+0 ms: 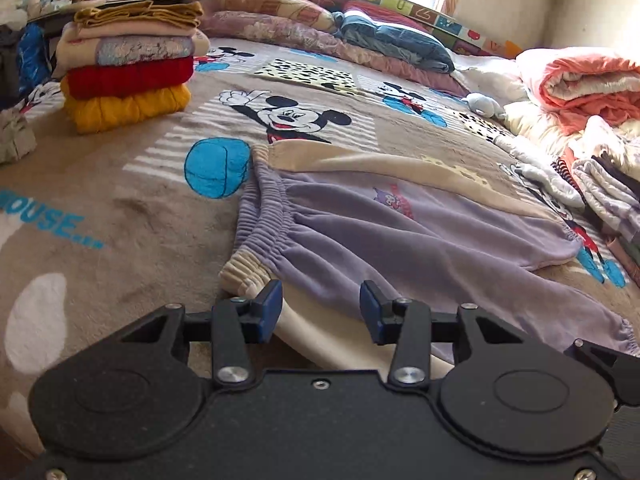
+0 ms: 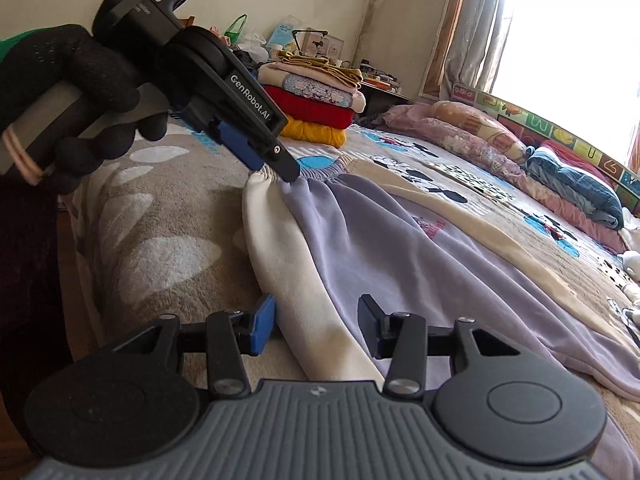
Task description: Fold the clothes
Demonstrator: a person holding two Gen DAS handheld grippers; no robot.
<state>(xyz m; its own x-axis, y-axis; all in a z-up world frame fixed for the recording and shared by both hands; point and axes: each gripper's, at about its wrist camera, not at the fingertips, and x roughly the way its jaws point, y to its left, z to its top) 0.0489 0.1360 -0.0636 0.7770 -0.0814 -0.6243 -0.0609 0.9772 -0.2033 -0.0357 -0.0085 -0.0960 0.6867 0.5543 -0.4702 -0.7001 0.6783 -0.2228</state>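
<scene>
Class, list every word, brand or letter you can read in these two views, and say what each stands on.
"GenRobot.AI": on the left gripper.
"OUSE...": blue letters on the bed blanket, start cut off.
Letters on the headboard panels: too blurred to read.
Print on the lilac trousers: too small.

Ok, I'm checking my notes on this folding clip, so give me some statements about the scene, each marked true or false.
1. The lilac-and-cream garment lies on the cartoon blanket. True.
2. The right gripper is shut on the garment. False: its jaws stand open, either side of the cream strip.
3. The folded stack has a yellow item at the bottom. True.
4. A bare hand holds the left gripper. False: the hand wears a black glove.
</scene>
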